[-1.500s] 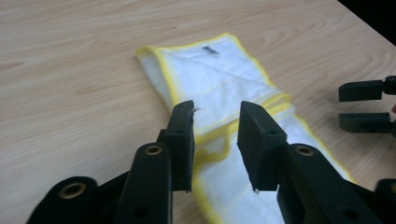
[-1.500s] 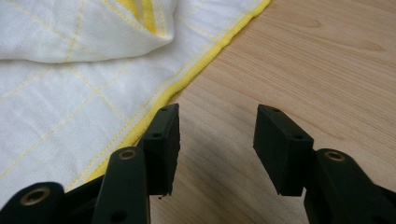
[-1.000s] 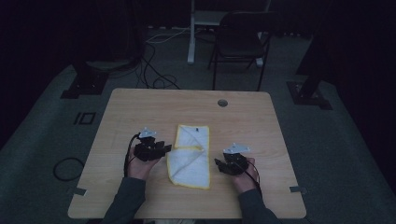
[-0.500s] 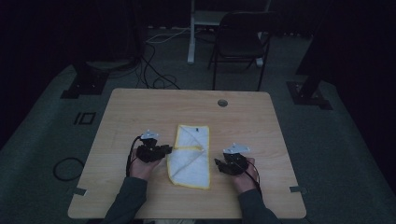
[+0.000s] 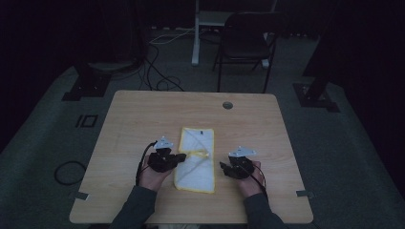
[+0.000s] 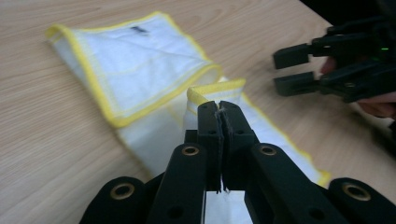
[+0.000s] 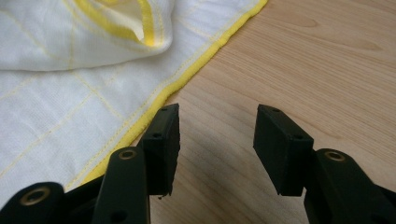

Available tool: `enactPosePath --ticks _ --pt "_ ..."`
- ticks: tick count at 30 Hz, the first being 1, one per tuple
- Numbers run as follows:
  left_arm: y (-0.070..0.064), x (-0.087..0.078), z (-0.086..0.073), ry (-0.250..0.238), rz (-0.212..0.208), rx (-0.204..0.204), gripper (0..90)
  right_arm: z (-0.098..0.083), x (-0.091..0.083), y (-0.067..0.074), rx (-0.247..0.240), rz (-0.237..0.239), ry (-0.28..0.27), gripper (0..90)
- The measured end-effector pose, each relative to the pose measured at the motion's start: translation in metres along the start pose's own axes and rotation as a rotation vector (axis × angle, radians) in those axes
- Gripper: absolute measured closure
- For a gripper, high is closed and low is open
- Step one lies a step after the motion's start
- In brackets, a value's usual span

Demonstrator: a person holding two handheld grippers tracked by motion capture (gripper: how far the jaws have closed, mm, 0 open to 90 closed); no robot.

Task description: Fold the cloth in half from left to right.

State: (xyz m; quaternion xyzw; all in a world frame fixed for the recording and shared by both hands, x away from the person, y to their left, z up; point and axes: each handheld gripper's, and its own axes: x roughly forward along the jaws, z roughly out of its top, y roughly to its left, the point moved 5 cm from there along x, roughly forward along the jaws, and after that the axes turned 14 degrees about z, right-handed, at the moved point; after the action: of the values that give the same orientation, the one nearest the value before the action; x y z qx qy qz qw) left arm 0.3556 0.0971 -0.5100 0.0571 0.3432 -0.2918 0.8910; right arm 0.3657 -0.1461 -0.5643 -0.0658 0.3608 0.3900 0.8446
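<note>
- Your left gripper (image 6: pixel 219 109) is pinching its jaws fully together on a raised fold of the white cloth (image 6: pixel 135 74), gripping it right at the yellow hem.
- Just ahead of those closed jaws, the pinched hem is standing up off the bench (image 6: pixel 56 154), and the rest of the cloth is lying flat beyond it, stretching away to the far left of the gripper.
- Further out, ahead and to the right of your left gripper, your right gripper (image 6: pixel 292 70) is pointing in toward the cloth with its jaws apart.
- Your right gripper (image 7: pixel 217 135) is holding its jaws wide apart with nothing between them; bare bench wood (image 7: pixel 327 60) is showing through the gap.
- Its left jaw is sitting just beside the cloth's yellow edge (image 7: pixel 187 79), perhaps overlapping it, while its right jaw is hanging over bare wood.
- Ahead and to the left of that gripper, the cloth (image 7: pixel 56 93) is spreading out, with the lifted fold showing at the far side.
- From the high view, your left gripper (image 5: pixel 179 157) is reaching onto the cloth (image 5: pixel 198 169) from its left edge, and your right gripper (image 5: pixel 224 167) is lying just off its right edge, both near your side of the bench (image 5: pixel 143 114).
- Beyond the bench's far edge, a dark chair (image 5: pixel 246 45) is standing on the floor (image 5: pixel 43 138), with cables (image 5: pixel 157 71) trailing to its left.
</note>
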Motion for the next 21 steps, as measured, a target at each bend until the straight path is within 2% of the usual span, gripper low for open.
enactPosePath --ticks 9,17,19,21 --pt "-0.035 -0.004 -0.002 0.004 -0.063 0.057 88.4 0.0 0.0 -0.001 0.001 -0.003 -0.004 50.5" --pt "-0.055 -0.005 -0.005 0.015 -0.127 0.085 87.2 0.0 0.0 0.0 0.002 -0.003 -0.003 50.5" --pt "-0.056 -0.006 -0.004 0.008 -0.149 0.089 82.0 0.001 0.0 0.0 -0.002 -0.002 -0.004 50.5" --pt "-0.056 -0.008 -0.002 -0.01 -0.148 0.09 75.3 0.001 0.0 0.001 -0.002 0.0 -0.005 50.5"
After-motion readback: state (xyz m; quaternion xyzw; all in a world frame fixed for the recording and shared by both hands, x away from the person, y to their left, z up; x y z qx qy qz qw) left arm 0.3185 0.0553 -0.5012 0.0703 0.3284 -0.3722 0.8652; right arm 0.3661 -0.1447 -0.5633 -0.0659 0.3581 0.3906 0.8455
